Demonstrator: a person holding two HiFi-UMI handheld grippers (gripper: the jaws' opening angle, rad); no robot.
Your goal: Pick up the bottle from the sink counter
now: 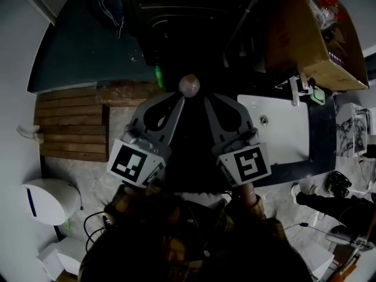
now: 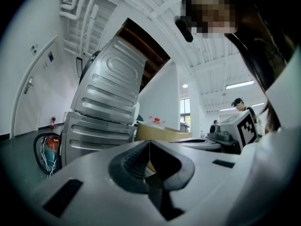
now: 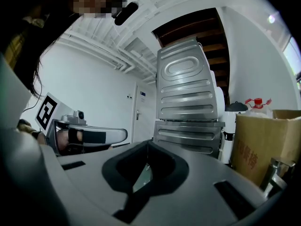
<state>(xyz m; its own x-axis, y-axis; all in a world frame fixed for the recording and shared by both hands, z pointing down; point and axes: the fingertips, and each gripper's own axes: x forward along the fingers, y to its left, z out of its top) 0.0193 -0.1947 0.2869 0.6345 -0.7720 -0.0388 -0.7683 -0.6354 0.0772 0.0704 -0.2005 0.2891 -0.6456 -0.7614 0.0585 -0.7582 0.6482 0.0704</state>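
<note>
Both grippers are held close to my body and point forward, away from the sink. In the head view the left gripper [image 1: 178, 100] and the right gripper [image 1: 208, 100] stand side by side, each with its jaws together and nothing between them. The left gripper [image 2: 149, 143] and the right gripper [image 3: 148, 143] show the same in their own views. A white sink counter [image 1: 282, 151] with a faucet [image 1: 294, 90] lies to my right. I cannot make out a bottle on it. A clear bottle with a red cap [image 3: 257, 105] stands in a cardboard box [image 3: 263, 147].
A tall grey ribbed metal machine [image 2: 106, 107] stands ahead. The cardboard box [image 1: 305, 34] sits beyond the sink. Wooden planks [image 1: 70, 125] lie at the left, with a white device [image 1: 50, 200] below them. A small green object [image 1: 158, 75] lies ahead. A person [image 2: 241, 105] stands far off.
</note>
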